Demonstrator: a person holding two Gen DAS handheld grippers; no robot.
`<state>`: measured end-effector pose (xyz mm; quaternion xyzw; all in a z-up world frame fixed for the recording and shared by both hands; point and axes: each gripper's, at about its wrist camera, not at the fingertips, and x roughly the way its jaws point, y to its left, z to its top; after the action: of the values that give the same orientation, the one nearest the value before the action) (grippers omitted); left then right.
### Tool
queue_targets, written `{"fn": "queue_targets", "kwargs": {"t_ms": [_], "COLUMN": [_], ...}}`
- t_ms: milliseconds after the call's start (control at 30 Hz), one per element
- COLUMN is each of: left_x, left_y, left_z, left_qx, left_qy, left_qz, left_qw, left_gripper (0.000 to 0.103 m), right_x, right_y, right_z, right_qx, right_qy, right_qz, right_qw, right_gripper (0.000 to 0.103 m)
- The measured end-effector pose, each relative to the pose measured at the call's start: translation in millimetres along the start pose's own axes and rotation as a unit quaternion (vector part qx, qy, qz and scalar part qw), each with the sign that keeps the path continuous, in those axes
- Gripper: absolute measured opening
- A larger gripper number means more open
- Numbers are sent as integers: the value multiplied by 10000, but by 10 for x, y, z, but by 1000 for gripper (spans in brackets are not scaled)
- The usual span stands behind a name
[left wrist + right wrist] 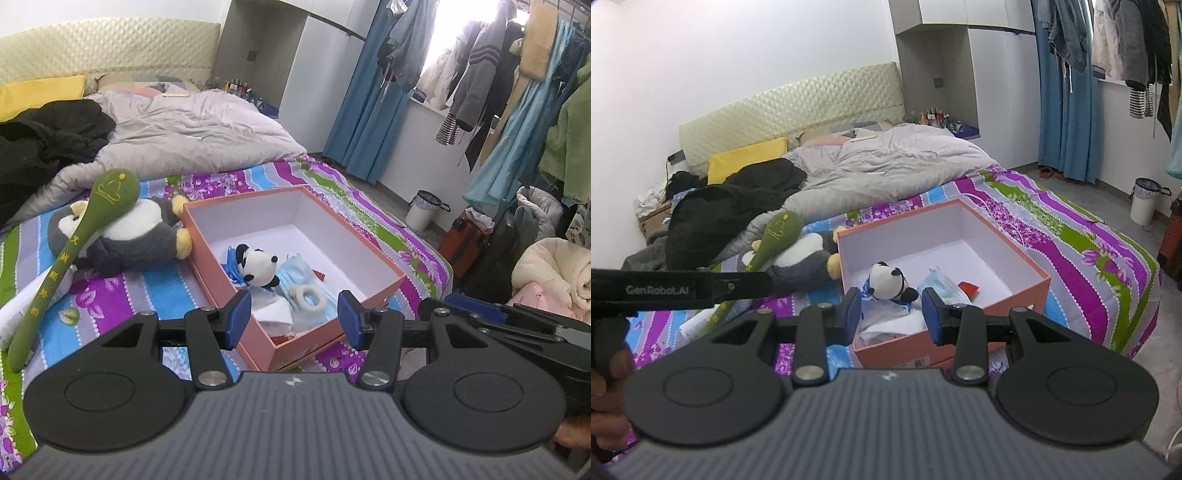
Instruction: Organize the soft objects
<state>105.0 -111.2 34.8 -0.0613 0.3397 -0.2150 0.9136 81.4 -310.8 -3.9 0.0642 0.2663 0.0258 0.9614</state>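
Penguin plush [122, 236]: partly hidden behind green mallet [70, 251].
Box [897, 347] contents: near corner masked by gripper fingers [849, 314].

The open box [384, 271] is salmon-orange outside and white inside. In it sit a black-and-white panda plush [258, 266], pale blue face masks [299, 275] and a cream ring [309, 297]. Beside it lie a grey, white and yellow penguin plush [129, 236] and an olive-green massage hammer [66, 258] with yellow lettering. The bedsheet [1071, 251] has purple, blue, green and grey floral stripes. Both claws have blue pads [238, 317].
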Motion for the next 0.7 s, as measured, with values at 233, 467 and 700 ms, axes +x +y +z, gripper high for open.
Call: {"fn": "queue_targets", "kwargs": {"t_ms": [233,467,700], "left_x": [32,48,50], "left_y": [14,49,92], "left_z": [-35,-23,1], "left_qx": [-2,-107,-90], "left_qy": [35,75,74], "left_qz": [30,114,322], "left_qw": [10000,9998,9994], "left_gripper": [63,80,101], "right_x": [18,48,71], "right_y": [-41,-80,-134], "right_z": [-25,-18,-18], "right_qx": [27,43,86], "right_qy": [39,104,30], "right_qz": [-36,-34,-194], "right_qw": [10000,9999,9998], "right_gripper": [39,45,92]}}
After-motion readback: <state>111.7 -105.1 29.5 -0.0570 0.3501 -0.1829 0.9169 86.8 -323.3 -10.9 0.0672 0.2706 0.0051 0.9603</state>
